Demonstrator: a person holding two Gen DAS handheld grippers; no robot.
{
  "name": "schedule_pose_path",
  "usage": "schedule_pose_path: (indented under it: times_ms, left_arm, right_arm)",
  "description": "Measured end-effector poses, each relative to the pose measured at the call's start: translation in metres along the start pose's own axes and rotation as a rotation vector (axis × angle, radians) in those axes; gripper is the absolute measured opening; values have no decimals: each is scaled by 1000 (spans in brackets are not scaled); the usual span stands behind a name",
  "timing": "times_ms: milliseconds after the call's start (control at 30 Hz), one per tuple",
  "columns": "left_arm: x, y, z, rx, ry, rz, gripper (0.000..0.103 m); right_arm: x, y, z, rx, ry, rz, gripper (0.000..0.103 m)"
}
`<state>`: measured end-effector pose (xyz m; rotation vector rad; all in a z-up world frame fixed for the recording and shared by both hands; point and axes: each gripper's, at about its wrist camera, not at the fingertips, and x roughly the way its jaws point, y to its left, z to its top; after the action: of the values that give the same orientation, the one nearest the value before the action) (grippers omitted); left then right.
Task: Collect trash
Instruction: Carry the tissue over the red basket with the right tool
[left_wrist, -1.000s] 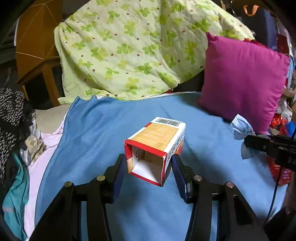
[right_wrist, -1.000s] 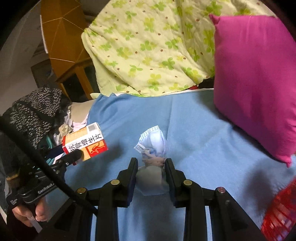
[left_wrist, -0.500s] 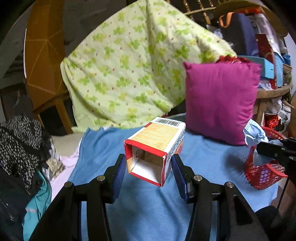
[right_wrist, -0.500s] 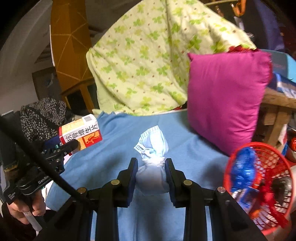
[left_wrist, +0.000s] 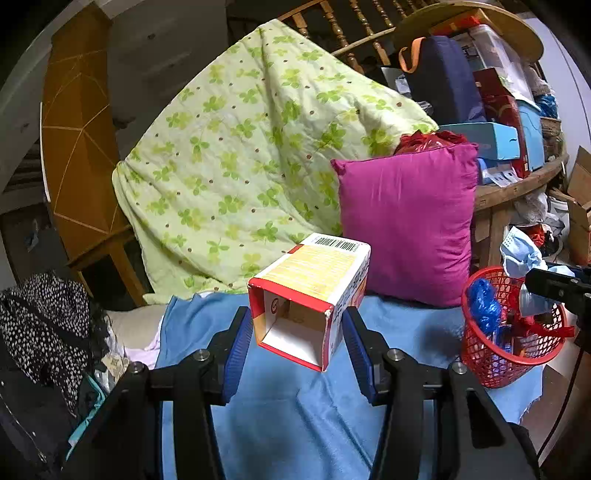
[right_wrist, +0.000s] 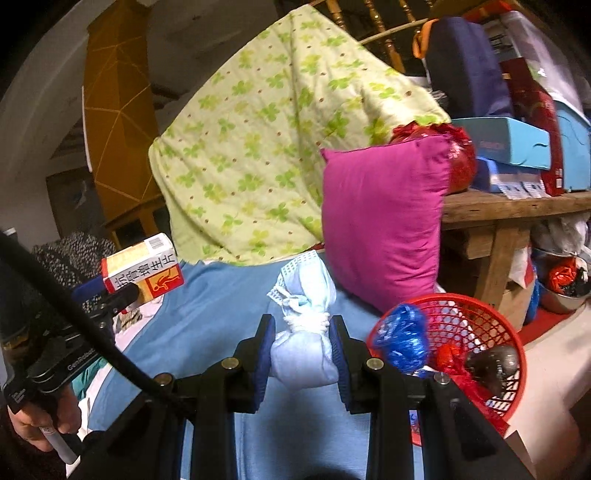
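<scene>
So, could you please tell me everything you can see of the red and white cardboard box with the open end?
The red and white cardboard box is a small oblong carton, with a yellow-orange printed top panel, a barcode at its far end and large Chinese characters along one side. Its near end is open and looks empty, plain white inside. The left gripper clamps it by both long sides, lifted off the blue bedsheet, tilted with the far end higher. Only the blue pads touch it.

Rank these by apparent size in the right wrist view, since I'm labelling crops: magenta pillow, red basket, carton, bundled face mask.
1. magenta pillow
2. red basket
3. bundled face mask, though its closeness to the camera enlarges it
4. carton
</scene>
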<state>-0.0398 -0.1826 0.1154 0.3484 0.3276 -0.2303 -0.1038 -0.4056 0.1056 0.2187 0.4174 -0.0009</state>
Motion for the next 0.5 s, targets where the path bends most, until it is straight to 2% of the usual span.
schedule_pose_path:
  times_ms: [500]
  left_arm:
    - [-13, -43, 15, 57, -29, -37, 52]
  right_arm:
    - [-30, -38, -1, 48, -59, -60, 32]
